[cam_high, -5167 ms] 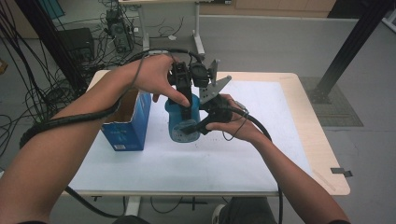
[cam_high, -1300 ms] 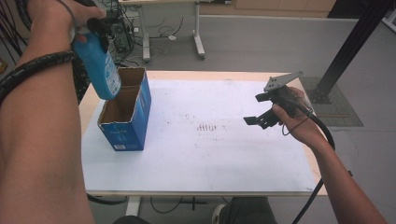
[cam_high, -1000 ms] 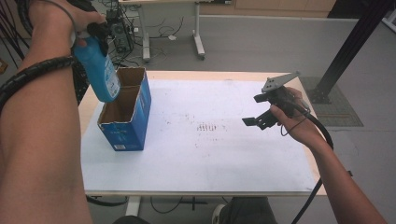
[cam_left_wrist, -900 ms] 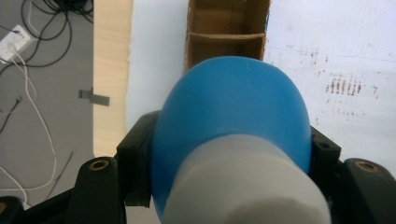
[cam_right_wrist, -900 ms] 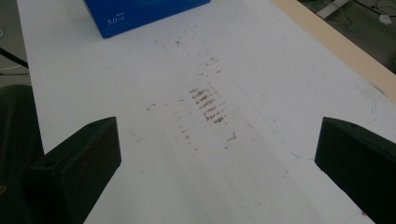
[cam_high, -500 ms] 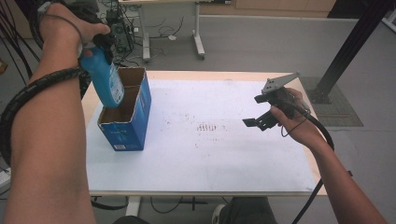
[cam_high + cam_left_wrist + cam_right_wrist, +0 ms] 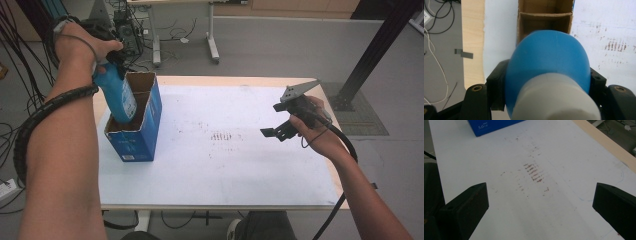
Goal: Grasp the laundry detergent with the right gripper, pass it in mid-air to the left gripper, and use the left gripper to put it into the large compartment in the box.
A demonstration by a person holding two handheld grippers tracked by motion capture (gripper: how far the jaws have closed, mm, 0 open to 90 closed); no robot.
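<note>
A blue bottle (image 7: 118, 98) with a white cap (image 7: 556, 100) hangs tilted, its lower end inside the open top of a blue cardboard box (image 7: 136, 137) at the table's left. My left gripper (image 7: 111, 62) is shut on the bottle's upper part, and its black jaws press both sides of the bottle (image 7: 549, 57) in the left gripper view. The box (image 7: 544, 17) with its cardboard divider lies just beyond. Above the right side of the table, my right gripper (image 7: 274, 120) is held open with nothing between its jaws (image 7: 540, 205).
A white sheet (image 7: 225, 170) covers the wooden table, with a patch of brownish marks (image 7: 225, 136) in the middle. Desk legs and cables stand on the floor behind the table. A black post rises at the far right.
The left hand has come down with the bottle, from high above the box to its lower end inside the box's top. The right gripper has stayed in place.
</note>
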